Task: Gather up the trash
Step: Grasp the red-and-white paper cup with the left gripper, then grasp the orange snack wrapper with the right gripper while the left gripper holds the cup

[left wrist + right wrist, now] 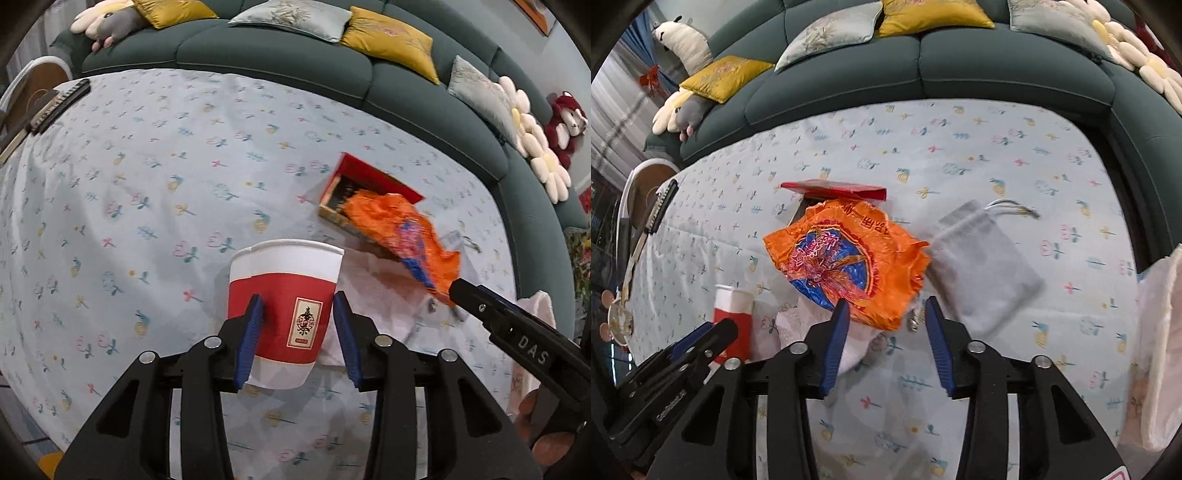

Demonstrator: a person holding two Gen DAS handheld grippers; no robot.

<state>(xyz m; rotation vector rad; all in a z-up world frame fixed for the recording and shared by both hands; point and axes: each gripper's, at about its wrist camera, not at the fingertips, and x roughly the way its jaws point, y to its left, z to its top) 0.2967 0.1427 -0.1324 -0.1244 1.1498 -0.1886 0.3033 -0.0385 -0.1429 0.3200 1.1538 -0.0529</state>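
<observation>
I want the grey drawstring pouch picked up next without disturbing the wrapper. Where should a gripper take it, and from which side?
Probably the bunched neck, just below the cords. The grey pouch lies flat on the tablecloth, so its body offers little to pinch, and its near-left edge touches the orange wrapper. Come from above on the far right, the right gripper being nearer.
</observation>
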